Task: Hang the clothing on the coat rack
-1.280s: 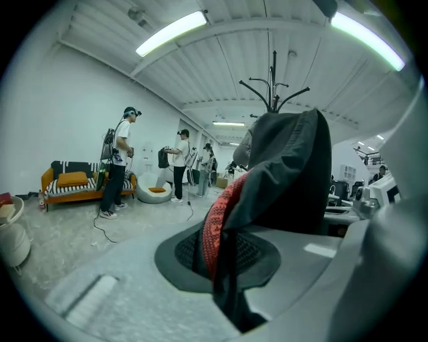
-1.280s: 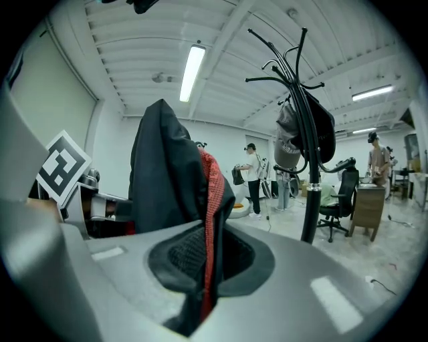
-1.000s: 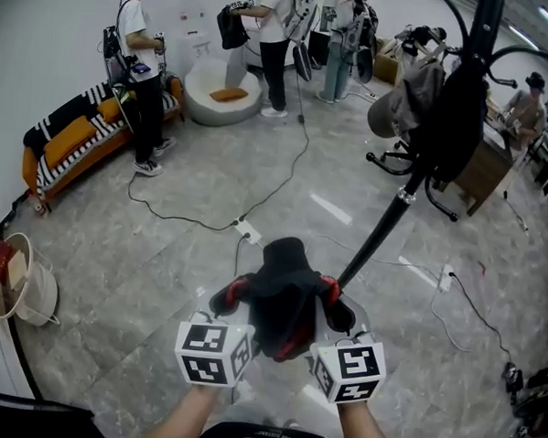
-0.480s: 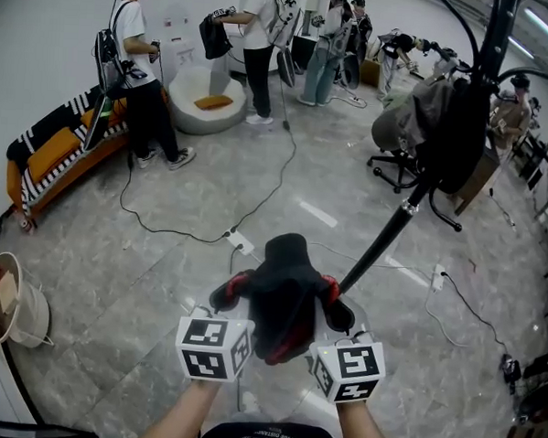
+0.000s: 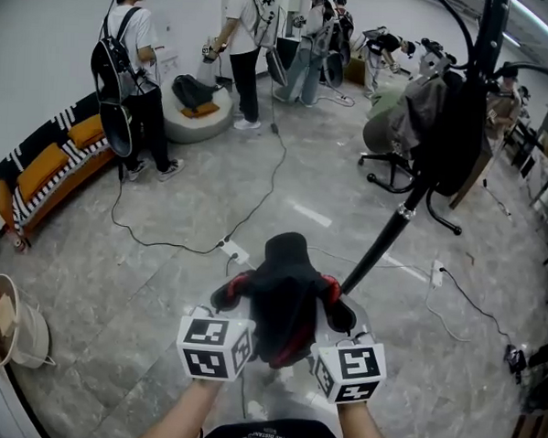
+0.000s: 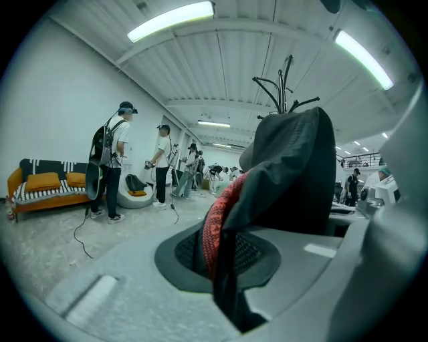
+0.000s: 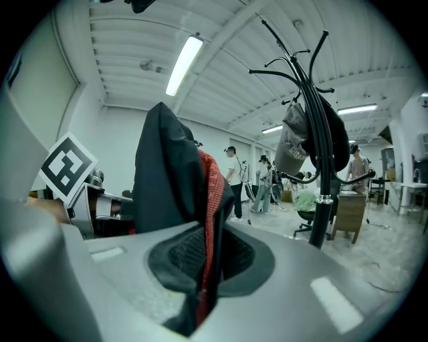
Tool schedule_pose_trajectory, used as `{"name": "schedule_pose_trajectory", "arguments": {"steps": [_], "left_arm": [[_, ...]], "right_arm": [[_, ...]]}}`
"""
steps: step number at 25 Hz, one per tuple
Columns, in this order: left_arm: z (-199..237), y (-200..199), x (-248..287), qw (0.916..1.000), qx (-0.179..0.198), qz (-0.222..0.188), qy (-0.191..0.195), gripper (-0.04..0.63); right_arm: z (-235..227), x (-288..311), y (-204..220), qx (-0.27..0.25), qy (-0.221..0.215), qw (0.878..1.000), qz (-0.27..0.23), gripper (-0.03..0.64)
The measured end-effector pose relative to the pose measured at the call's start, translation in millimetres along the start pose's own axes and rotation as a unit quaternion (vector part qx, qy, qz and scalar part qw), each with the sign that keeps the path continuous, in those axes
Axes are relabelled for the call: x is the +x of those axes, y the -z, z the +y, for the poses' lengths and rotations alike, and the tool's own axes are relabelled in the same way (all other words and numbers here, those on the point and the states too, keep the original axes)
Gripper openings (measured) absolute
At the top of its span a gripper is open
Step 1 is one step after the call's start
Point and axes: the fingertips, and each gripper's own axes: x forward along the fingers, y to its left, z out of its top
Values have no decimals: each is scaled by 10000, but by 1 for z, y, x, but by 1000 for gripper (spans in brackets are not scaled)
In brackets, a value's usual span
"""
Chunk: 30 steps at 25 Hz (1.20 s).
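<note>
A black garment with red trim (image 5: 284,296) is held up close to the body, between the two grippers. The left gripper (image 5: 236,297) is clamped on one edge of it and the right gripper (image 5: 336,310) on the other, each with only a thin fold of cloth pinched between the jaws. With so little fabric caught, the garment could be pulled out of either grip if it were lifted sharply or snagged on a hook.

The coat rack (image 5: 390,231) stands just beyond the garment, to the right. Its upper hooks are already loaded with a grey cap (image 5: 400,119) and dark clothing (image 5: 458,122). These might be knocked off, or a free hook missed, if the garment were swung in carelessly.

The floor (image 5: 143,262) is glossy grey stone. Cables (image 5: 262,181) and a power strip (image 5: 238,251) lie across it and could be tripped over. A basket (image 5: 12,314) sits near left and a striped sofa (image 5: 48,165) far left. Several people (image 5: 135,78) are seen at the far side, and an office chair (image 5: 397,170) far right.
</note>
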Motion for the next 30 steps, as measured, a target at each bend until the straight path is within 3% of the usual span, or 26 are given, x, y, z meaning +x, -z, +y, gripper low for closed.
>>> {"name": "schedule_pose_trajectory", "arguments": {"steps": [17, 30], "left_arm": [[3, -32, 121, 9993, 265, 139, 222, 25], [7, -58, 196, 9986, 416, 196, 259, 25]], "right_arm": [[-76, 88, -11, 288, 268, 9991, -176, 21], [-107, 146, -27, 114, 204, 9994, -266, 21]]}}
